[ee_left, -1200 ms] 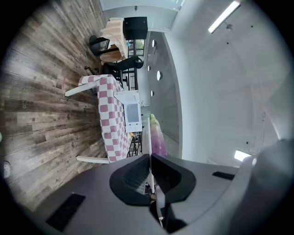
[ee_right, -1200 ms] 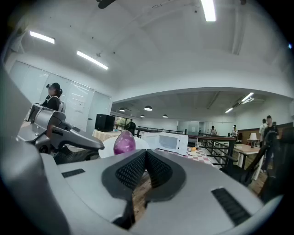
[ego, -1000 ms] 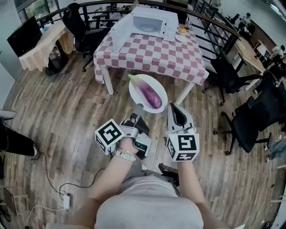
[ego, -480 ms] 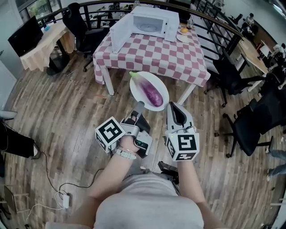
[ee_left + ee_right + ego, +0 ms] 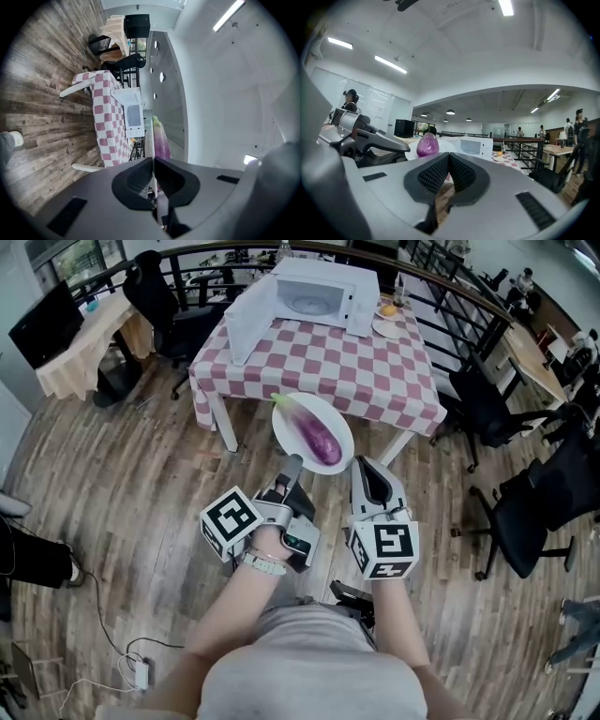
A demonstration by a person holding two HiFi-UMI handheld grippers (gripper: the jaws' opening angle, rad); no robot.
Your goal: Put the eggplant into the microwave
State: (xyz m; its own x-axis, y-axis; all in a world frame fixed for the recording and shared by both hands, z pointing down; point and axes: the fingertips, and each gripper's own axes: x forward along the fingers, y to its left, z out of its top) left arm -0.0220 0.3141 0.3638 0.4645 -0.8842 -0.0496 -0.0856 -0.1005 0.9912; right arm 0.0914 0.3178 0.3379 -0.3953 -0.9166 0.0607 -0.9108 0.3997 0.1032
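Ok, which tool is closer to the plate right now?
Left. The left tool is shut on the near rim of the plate, with the eggplant lying on it. The right tool sits just off the rim's right side, jaws together on nothing.

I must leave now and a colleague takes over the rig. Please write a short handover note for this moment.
Left tool: shut on the rim of the white plate, held in the air; the eggplant lies on it.
Right tool: shut, empty, beside the plate.
Microwave on the checked table, door open.
Done: eggplant picked up on the plate.
Left: bring it to the microwave, put it inside.
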